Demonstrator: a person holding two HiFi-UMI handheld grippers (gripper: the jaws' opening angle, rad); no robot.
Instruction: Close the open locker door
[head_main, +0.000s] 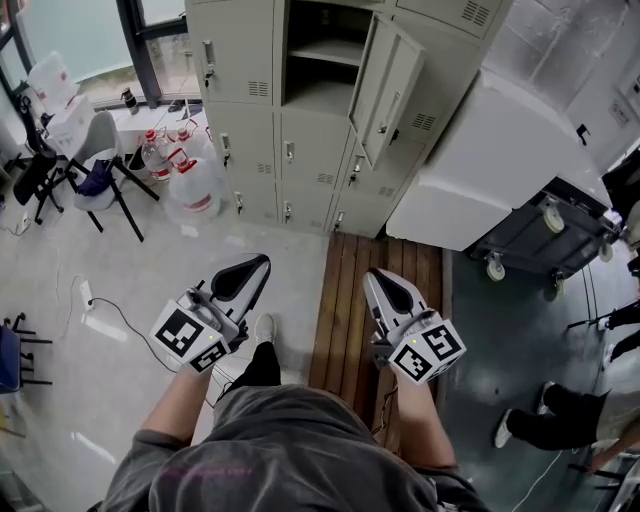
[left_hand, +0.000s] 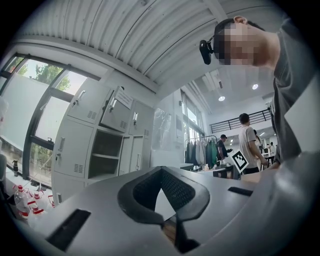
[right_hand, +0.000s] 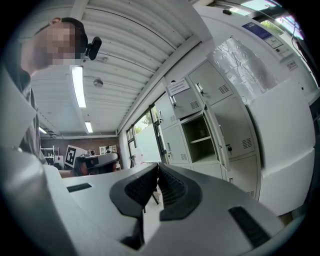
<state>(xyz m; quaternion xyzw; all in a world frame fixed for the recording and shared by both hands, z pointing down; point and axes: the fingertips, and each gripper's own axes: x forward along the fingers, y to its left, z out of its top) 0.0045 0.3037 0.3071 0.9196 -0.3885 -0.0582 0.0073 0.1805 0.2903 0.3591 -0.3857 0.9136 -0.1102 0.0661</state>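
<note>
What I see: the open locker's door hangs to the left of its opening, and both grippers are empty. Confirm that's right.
Not right. The head view shows the open door hanging to the right of its opening, not the left. The left gripper and right gripper are indeed empty.

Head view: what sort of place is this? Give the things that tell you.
Probably a staff or workshop locker area: a bank of grey metal lockers, one door hanging open, large water bottles by the window, and a wheeled cart beside them.
</note>
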